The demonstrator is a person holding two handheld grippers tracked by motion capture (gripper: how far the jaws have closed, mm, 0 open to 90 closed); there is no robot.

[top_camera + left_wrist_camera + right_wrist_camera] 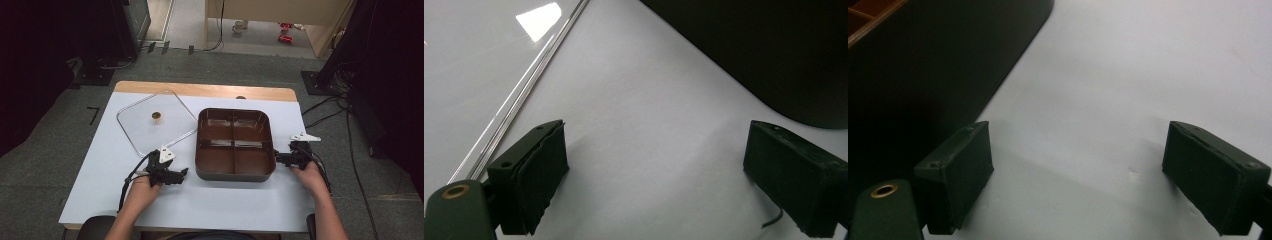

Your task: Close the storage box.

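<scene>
Glossy brown plastic tray [235, 172], clear glass lid [145, 127] with metal rim, matt white tabletop [250, 200].

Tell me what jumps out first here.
A brown four-compartment tray sits empty mid-table, its clear square lid lying off to its left with a gold knob. The left tool and right tool flank the tray, both open, holding nothing.

Dim surroundings, bright tabletop [210, 200]; lid [539, 20] glare.

trays: 1 brown tray [235, 171], 4 compartments | lids: 1 clear lid [145, 127] | grippers: 2
</scene>
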